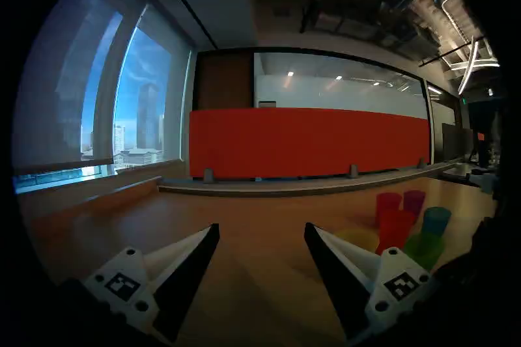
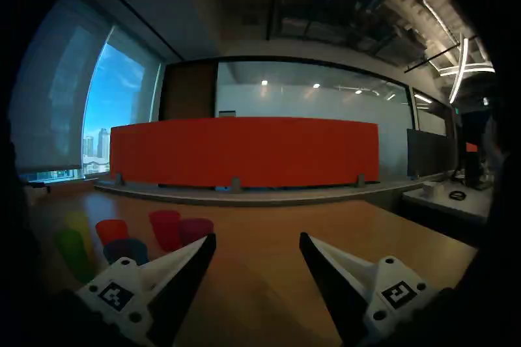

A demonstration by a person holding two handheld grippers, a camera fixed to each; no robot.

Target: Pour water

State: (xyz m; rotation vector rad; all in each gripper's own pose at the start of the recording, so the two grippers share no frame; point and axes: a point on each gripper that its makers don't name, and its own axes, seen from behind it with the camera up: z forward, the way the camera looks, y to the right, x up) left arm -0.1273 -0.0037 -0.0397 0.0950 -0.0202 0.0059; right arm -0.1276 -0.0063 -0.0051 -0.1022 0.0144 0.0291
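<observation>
Several coloured plastic cups stand grouped on a wooden table (image 1: 260, 262). In the left gripper view they sit at the right: a red cup (image 1: 394, 226), a magenta cup (image 1: 413, 201), a blue cup (image 1: 436, 219), a green cup (image 1: 423, 248) and a yellow one (image 1: 357, 239). My left gripper (image 1: 262, 236) is open over bare wood, left of the cups. In the right gripper view the cups are at the lower left: a red cup (image 2: 166, 227), a magenta cup (image 2: 195, 228), an orange-red cup (image 2: 111, 230), a blue cup (image 2: 127, 249), a green cup (image 2: 73, 252). My right gripper (image 2: 257, 244) is open, empty, just right of them.
A long orange divider panel (image 1: 306, 142) runs along the table's far edge. Big windows (image 1: 140, 112) are at the left. A second desk (image 2: 449, 200) with small items stands at the right in the right gripper view.
</observation>
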